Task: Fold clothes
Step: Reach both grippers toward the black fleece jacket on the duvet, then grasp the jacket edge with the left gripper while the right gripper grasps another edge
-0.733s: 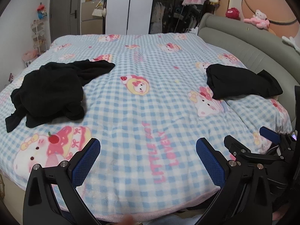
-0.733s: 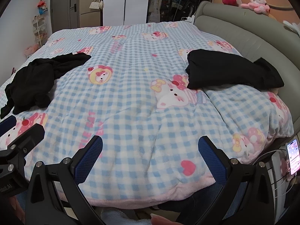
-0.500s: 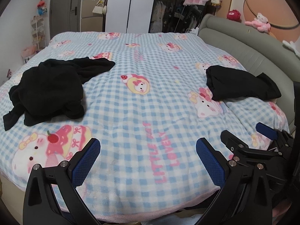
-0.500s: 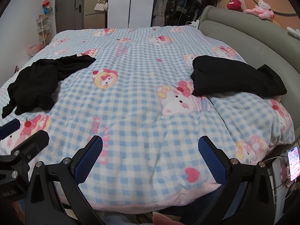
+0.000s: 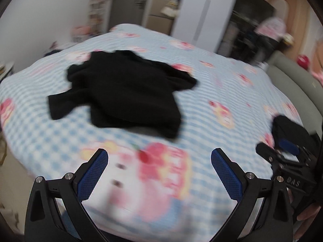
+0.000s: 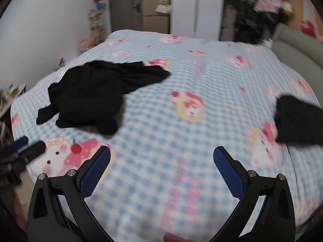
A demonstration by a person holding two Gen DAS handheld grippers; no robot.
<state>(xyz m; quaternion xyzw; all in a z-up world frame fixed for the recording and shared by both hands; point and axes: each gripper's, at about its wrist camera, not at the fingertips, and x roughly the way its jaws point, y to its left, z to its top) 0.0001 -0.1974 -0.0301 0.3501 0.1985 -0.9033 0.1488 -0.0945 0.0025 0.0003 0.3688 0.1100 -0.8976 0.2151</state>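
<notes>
A crumpled black garment [image 5: 125, 92] lies on the blue checked bedspread [image 5: 212, 121], ahead of my left gripper [image 5: 159, 157], which is open with nothing between its blue pads. In the right wrist view the same crumpled garment [image 6: 94, 100] lies to the upper left of my right gripper [image 6: 161, 155], also open and holding nothing. A second, folded black garment [image 6: 298, 121] rests at the right side of the bed; in the left wrist view that folded garment [image 5: 288, 131] sits behind the right gripper [image 5: 282, 151]. Both views are blurred by motion.
A grey padded headboard [image 5: 292, 84] bounds the bed on the right. White wardrobe doors [image 6: 193, 10], a grey door [image 6: 129, 4] and a small shelf of toys [image 6: 97, 22] stand beyond the far edge. The left gripper's tips [image 6: 24, 145] show at the left edge.
Both grippers have swung to the left, so the crumpled black garment now lies nearly straight ahead of the left one and the folded garment has slid to the right edge. Both stay open.
</notes>
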